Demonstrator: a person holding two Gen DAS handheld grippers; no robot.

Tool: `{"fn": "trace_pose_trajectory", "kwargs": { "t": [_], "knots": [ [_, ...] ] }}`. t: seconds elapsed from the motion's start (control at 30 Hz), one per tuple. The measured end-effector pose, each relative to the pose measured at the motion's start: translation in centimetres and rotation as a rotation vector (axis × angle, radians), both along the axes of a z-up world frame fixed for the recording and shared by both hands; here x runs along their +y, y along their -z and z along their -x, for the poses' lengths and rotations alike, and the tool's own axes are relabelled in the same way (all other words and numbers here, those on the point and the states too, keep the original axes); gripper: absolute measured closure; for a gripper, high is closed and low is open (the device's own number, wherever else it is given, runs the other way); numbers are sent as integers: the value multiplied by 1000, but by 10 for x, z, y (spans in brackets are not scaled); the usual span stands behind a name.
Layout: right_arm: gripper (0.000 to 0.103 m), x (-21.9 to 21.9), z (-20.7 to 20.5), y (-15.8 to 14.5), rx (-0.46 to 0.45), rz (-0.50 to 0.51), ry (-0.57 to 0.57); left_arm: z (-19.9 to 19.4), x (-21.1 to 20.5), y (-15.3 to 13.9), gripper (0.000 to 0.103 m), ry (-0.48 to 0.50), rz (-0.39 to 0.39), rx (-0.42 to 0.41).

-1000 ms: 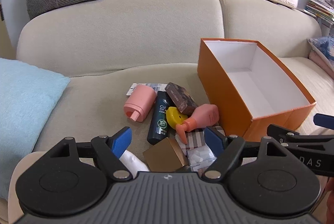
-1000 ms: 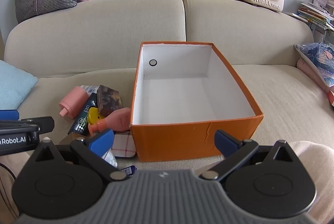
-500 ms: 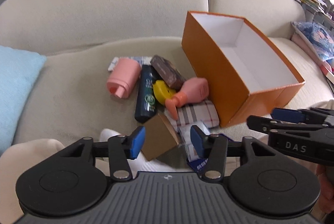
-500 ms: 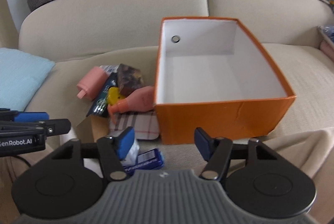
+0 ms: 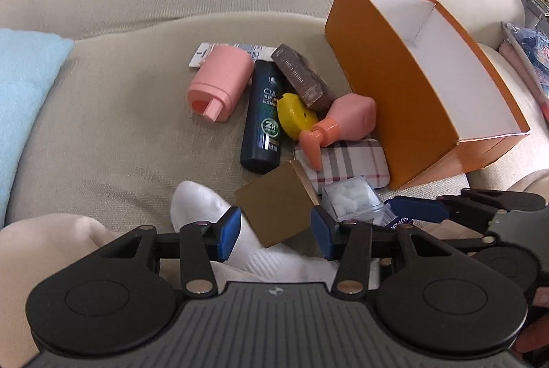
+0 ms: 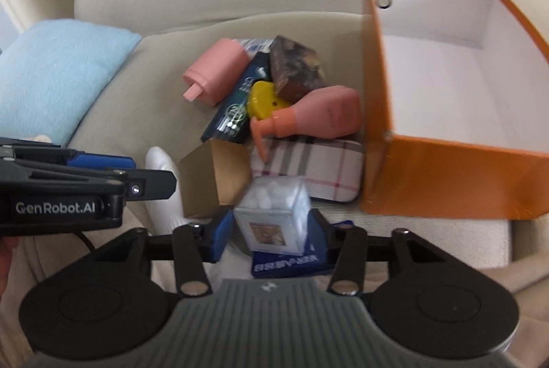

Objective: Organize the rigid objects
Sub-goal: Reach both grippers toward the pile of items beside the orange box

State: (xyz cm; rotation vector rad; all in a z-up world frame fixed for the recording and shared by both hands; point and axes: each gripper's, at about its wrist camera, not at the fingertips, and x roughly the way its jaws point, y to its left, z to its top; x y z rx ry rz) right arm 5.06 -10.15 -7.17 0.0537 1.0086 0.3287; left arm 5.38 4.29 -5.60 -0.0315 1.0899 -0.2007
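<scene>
A pile of small items lies on the beige sofa beside an orange box (image 5: pixel 394 86) (image 6: pixel 446 175) with a white inside. My left gripper (image 5: pixel 274 232) is half open above a brown cardboard box (image 5: pixel 278 206) (image 6: pixel 212 179), pads clear of it. My right gripper (image 6: pixel 271 234) is closing, with a clear plastic cube of white pieces (image 6: pixel 274 213) (image 5: pixel 353 196) between its pads; no firm contact shows. Behind lie a plaid case (image 5: pixel 346 162), a salmon pump bottle (image 5: pixel 350 121), a dark shampoo bottle (image 5: pixel 264 114), a yellow item (image 5: pixel 291 117), a brown patterned box (image 5: pixel 302 76) and a pink container (image 5: pixel 223 81).
A person's white-socked foot (image 5: pixel 202 206) rests just left of the brown box. A blue packet (image 6: pixel 288 265) lies under the clear cube. A light blue cushion (image 5: pixel 24 93) fills the left of the seat. The sofa back rises behind the pile.
Both grippers tipped downward and came closer to the pile. Their jaws narrowed from wide open to about half. The clear cube now sits between the right pads.
</scene>
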Motion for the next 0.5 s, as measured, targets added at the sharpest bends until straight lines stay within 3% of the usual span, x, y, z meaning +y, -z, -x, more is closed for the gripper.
{"fn": "trace_pose_trajectory", "kwargs": {
  "t": [0.17, 0.33, 0.5],
  "knots": [
    [49, 19, -9, 15, 20, 93, -60, -11, 1, 10, 44, 14, 3, 31],
    [49, 22, -18, 26, 34, 131, -75, -21, 0, 19, 28, 3, 25, 53],
    [49, 19, -19, 28, 10, 149, -66, -35, 5, 32, 20, -58, 82, 108]
  ]
}}
